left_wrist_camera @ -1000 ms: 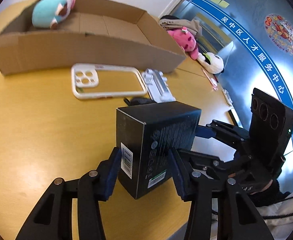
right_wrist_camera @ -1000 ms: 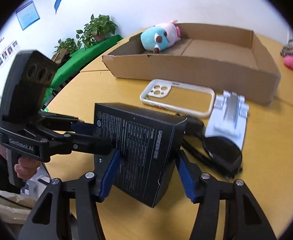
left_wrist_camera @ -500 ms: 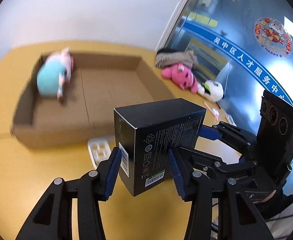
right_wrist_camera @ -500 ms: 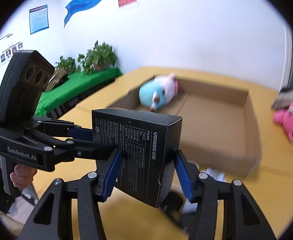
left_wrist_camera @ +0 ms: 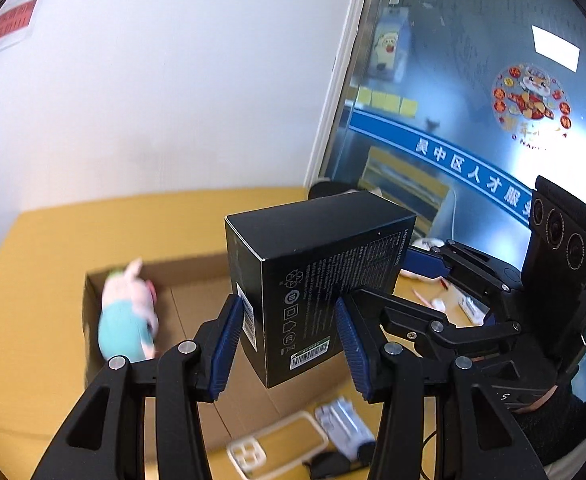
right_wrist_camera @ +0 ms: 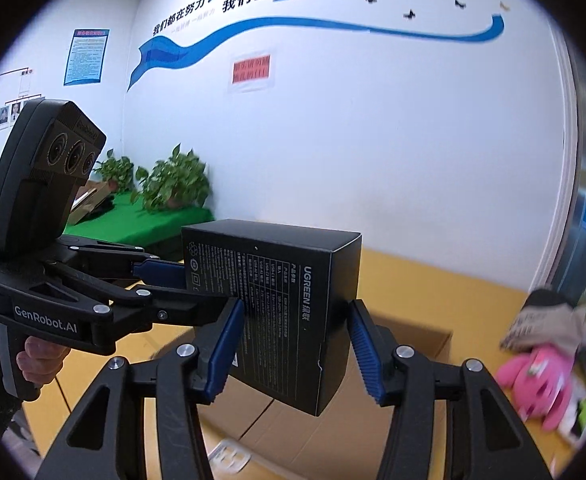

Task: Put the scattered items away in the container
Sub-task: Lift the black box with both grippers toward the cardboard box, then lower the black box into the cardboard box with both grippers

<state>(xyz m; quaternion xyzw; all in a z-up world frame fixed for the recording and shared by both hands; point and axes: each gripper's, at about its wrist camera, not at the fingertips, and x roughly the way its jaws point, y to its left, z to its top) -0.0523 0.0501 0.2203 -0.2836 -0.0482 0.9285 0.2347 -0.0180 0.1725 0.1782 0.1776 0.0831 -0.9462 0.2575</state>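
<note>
Black box (left_wrist_camera: 317, 280) is off the table, in the air above the near side of the cardboard container (left_wrist_camera: 181, 270). It's not in yet.

Grip: it's a two-handed carry. The left gripper (left_wrist_camera: 287, 306) pinches the box's lower end, with the blue pads on opposite faces. The right gripper (right_wrist_camera: 296, 306) does the same from the other side. Neither is spread or fully pressed together, both are clamped at box width. The box sits slightly tilted between them.

Progress, my read:
- Done: one teal and pink plush (left_wrist_camera: 127, 320) lies inside the container, against its left wall as the left wrist view shows it.
- In hand: the black box. I'd say it's mid-transfer, and what's left is to lower it in and let go.
- Left on the table (left_wrist_camera: 33, 340), just outside the container's near wall: a white phone case (left_wrist_camera: 277, 440) and a white packet (left_wrist_camera: 345, 428) beside it. A dark item (left_wrist_camera: 333, 468) sits at the frame's bottom edge.
- Also out: a pink plush (right_wrist_camera: 537, 376) past the container's right end, with a grey bundle (right_wrist_camera: 549, 320) just behind it.

So roughly one item is in, one is on the way and several are left.

Hard to see:
- The box and fingers block most of the container floor, so I can't tell whether anything else is inside.
- The plush in the container is motion-blurred.
- The dark item is cut off by the frame and I can't identify it.
- Small bits lie near the table's right edge, behind the right gripper, and are too small to tell.
- Only a hand (right_wrist_camera: 41, 356) on the left gripper's handle shows.
</note>
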